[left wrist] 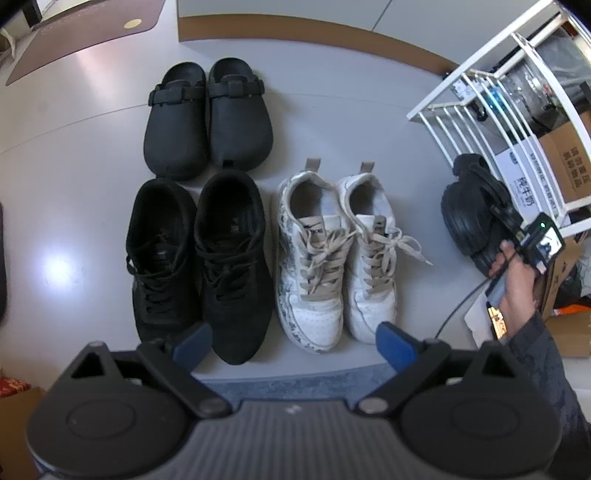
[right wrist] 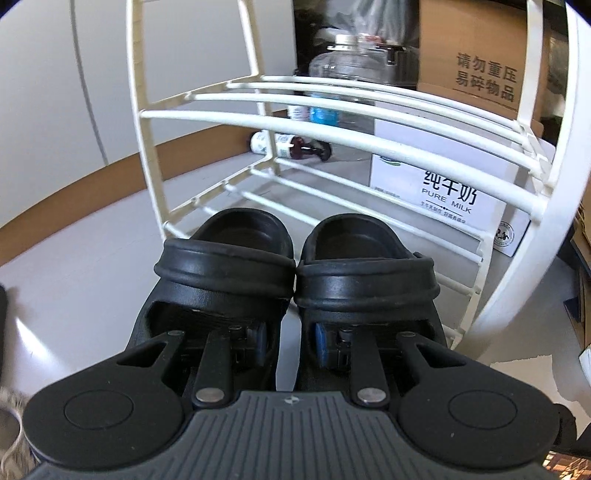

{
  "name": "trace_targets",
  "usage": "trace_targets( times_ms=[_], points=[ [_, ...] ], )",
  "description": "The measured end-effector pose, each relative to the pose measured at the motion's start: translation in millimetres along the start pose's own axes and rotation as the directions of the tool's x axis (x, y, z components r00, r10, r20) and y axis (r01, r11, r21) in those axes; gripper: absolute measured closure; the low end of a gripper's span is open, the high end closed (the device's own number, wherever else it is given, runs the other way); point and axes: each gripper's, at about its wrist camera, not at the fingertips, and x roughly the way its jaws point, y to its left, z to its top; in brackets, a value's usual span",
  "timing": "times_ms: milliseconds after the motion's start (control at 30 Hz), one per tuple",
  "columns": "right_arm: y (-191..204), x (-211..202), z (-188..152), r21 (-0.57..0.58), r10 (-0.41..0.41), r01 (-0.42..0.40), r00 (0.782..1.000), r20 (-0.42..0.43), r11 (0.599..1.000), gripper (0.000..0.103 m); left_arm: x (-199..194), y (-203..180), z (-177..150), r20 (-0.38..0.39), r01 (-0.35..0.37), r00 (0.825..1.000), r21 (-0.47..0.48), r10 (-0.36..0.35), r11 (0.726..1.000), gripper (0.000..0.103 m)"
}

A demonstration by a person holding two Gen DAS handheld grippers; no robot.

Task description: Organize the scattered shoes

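Observation:
Three pairs stand in rows on the pale floor in the left wrist view: black clogs [left wrist: 208, 118], black sneakers [left wrist: 199, 266] and white sneakers [left wrist: 336, 251]. My left gripper [left wrist: 293, 343] hovers above their toes, open, with nothing between its blue pads. At the right, a hand [left wrist: 513, 280] holds the other gripper with a pair of black sandals [left wrist: 469, 214] beside the white rack [left wrist: 491, 85]. In the right wrist view, my right gripper [right wrist: 290, 338] is shut on the sandals [right wrist: 229, 266], one finger inside each shoe, pinching their touching inner walls. The sandals' far ends sit at the lowest bars of the rack [right wrist: 332, 122].
Behind the rack are a white milk carton [right wrist: 443, 192], a cardboard box [right wrist: 476, 48], a glass jar [right wrist: 351, 59] and a small bottle [right wrist: 291, 146] lying on the floor. A brown mat [left wrist: 74, 33] lies at the far left, and a blue rug [left wrist: 295, 380] lies under my left gripper.

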Motion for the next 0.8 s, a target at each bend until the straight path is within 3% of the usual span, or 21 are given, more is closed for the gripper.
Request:
trace_targets(
  times_ms=[300,400,600,800],
  points=[
    [13.2,28.7,21.2,0.078,-0.079,0.074,0.995,0.065,0.994,0.075,3.0,10.5,2.4,-0.005,-0.008,1.000,-0.060,0.008,0.998,0.006],
    [25.5,42.9,26.8,0.122,-0.167,0.157,0.982,0.083,0.980,0.075,3.7,9.4,3.2,-0.008,-0.007,1.000,-0.056,0.007,0.998,0.006],
    [34.2,56.2,37.7,0.158,-0.251,0.231,0.960,0.121,0.960,0.075,6.0,10.1,3.7,-0.016,-0.007,1.000,-0.058,0.006,0.998,0.006],
    [32.7,75.8,46.2,0.223,-0.361,0.334,0.929,0.088,0.916,0.074,8.0,12.4,4.4,-0.028,0.000,1.000,-0.068,-0.002,0.998,0.006]
  ],
)
